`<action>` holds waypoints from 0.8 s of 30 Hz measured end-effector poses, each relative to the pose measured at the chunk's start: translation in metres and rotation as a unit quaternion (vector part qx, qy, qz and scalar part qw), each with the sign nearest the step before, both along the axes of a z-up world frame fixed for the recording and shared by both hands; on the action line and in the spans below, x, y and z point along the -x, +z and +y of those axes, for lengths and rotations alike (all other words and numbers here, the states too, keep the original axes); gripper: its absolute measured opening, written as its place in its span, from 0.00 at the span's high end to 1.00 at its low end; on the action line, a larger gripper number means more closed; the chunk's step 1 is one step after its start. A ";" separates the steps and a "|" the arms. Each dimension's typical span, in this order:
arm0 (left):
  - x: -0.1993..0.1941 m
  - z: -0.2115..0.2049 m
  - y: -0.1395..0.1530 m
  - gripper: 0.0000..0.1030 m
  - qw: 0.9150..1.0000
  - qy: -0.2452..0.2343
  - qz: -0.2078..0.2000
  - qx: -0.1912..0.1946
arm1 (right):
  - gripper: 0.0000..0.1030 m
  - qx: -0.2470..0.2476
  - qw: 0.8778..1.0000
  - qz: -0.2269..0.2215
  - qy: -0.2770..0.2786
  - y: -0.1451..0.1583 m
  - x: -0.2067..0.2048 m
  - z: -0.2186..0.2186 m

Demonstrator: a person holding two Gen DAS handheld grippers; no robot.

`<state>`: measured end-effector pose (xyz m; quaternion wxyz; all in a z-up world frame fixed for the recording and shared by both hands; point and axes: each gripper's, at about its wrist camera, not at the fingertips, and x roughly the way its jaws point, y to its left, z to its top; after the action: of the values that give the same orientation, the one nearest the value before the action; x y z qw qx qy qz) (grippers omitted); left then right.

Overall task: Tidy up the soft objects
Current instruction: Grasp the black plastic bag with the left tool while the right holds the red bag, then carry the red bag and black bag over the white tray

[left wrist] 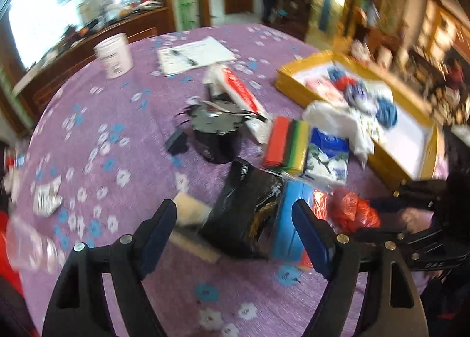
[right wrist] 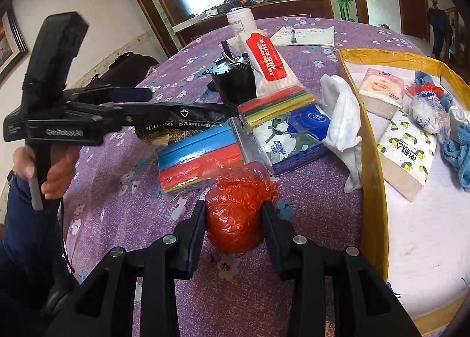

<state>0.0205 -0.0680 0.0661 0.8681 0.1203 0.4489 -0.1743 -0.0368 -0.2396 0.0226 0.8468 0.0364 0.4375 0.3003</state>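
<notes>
My right gripper (right wrist: 233, 213) is shut on a ball wrapped in red plastic (right wrist: 235, 190), low over the purple tablecloth. The left wrist view shows that red ball (left wrist: 352, 210) at the right, with the right gripper (left wrist: 387, 210) behind it. My left gripper (left wrist: 233, 209) stands open, and a black foil pouch (left wrist: 246, 216) lies between its spread fingers without touching the pads. A bagged stack of blue and red sponges (right wrist: 199, 157) lies beside the pouch. In the right wrist view a hand holds the left gripper (right wrist: 138, 100), with the pouch (right wrist: 182, 119) at its tip.
A yellow-rimmed box (right wrist: 370, 160) at the right holds tissue packs (right wrist: 405, 154), a wrapped ball and blue cloth. On the table are a floral tissue pack (right wrist: 293, 137), a white cloth (right wrist: 340, 119), a red-and-white pack (right wrist: 267, 63), a black pot (right wrist: 235, 81), a white tub (right wrist: 241, 21) and papers (right wrist: 308, 35).
</notes>
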 end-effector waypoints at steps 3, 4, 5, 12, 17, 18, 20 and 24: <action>-0.015 -0.010 -0.010 0.23 0.999 -0.009 0.016 -0.037 | 0.61 0.000 1.000 0.000 0.001 0.000 0.000 0.000; -0.022 -0.012 -0.017 0.23 0.998 -0.009 0.029 -0.052 | 0.61 0.000 1.000 0.000 0.000 0.000 0.000 0.000; -0.026 -0.014 -0.021 0.23 0.997 -0.008 0.036 -0.064 | 0.61 0.000 1.000 0.000 0.000 0.000 0.000 0.000; -0.016 -0.027 -0.043 0.60 0.995 -0.004 0.039 -0.093 | 0.61 0.000 1.000 0.000 0.001 0.000 0.000 0.000; 0.008 -0.021 -0.037 0.66 0.996 0.058 -0.009 -0.062 | 0.61 -0.002 1.000 0.000 -0.001 0.001 0.000 -0.001; 0.012 -0.016 -0.034 0.66 0.996 0.069 -0.015 -0.045 | 0.61 -0.003 1.000 -0.001 -0.002 0.001 0.000 -0.001; 0.026 -0.006 -0.025 0.66 0.995 0.095 -0.039 -0.003 | 0.61 -0.004 1.000 -0.001 -0.002 0.002 0.000 -0.001; 0.056 0.005 -0.015 0.66 0.988 0.117 -0.079 0.063 | 0.61 -0.005 1.000 -0.003 -0.004 0.002 0.000 -0.001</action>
<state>-0.0352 -0.0629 0.0514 0.9212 0.0252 0.3777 -0.0898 -0.0371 -0.2409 0.0249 0.8489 0.0415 0.4335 0.2994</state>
